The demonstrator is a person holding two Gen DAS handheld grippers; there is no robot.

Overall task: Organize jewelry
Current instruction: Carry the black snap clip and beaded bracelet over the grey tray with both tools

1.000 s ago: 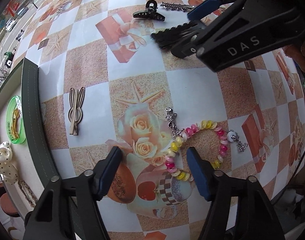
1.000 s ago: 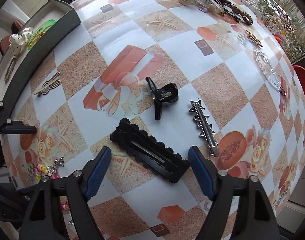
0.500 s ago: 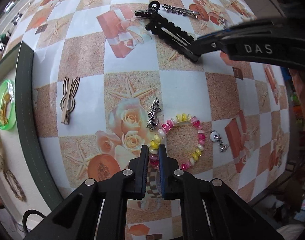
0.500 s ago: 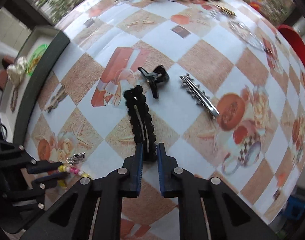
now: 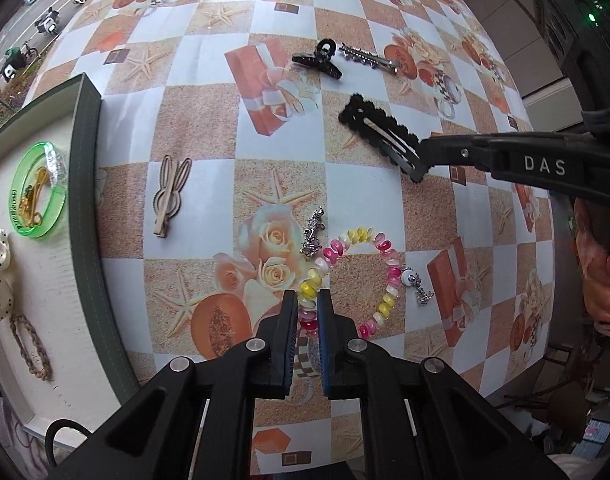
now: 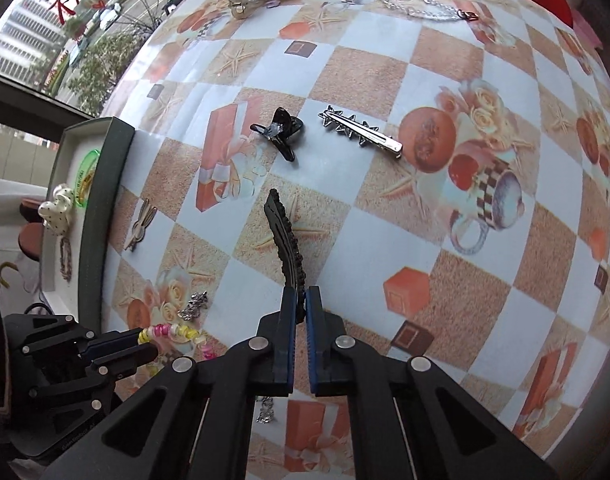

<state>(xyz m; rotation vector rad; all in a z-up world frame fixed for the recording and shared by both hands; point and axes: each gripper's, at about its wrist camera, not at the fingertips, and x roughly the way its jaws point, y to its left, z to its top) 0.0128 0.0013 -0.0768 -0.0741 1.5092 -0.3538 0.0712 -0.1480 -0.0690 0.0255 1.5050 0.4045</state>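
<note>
The left claw [image 5: 307, 308] is seen clamped together on the pink, yellow and white beaded bracelet [image 5: 387, 280] at lower centre of the left view; the beads between the pads are partly hidden. The right claw [image 6: 301, 312] is closed on one end of the black scallop-edged snap hair clip [image 6: 283, 236], which is viewed edge-on at centre. The green-rimmed white tray [image 5: 87, 200] at the left is cut off by the frame. Patterned oilcloth covers the worktop [image 6: 385, 208].
</note>
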